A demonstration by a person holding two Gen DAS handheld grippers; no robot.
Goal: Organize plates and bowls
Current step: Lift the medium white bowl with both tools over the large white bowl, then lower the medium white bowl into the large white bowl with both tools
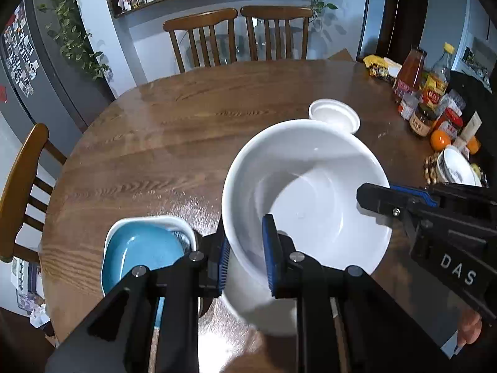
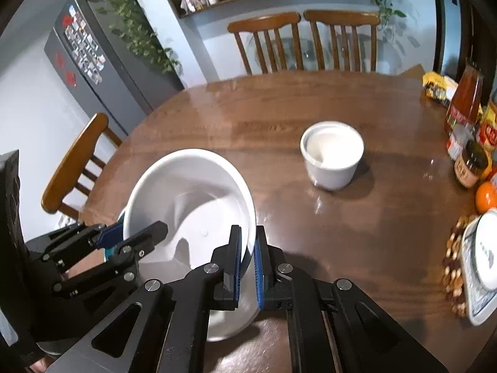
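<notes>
gripping 1 glossy round white bowl [image 1: 310, 192] by its rim: left gripper [image 1: 247, 255], right gripper [image 2: 247, 264].

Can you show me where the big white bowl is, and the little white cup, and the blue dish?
Big white bowl [image 1: 310, 205]: left wrist view, on its inner bottom.
Little white cup [image 2: 334, 172]: right wrist view, on its outer wall.
Blue dish [image 1: 139, 248]: left wrist view, on its blue inside.

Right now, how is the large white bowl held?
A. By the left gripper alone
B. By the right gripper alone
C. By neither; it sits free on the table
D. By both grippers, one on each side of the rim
D: the left gripper and the right gripper each pinch the rim of the large white bowl on opposite sides.
</notes>
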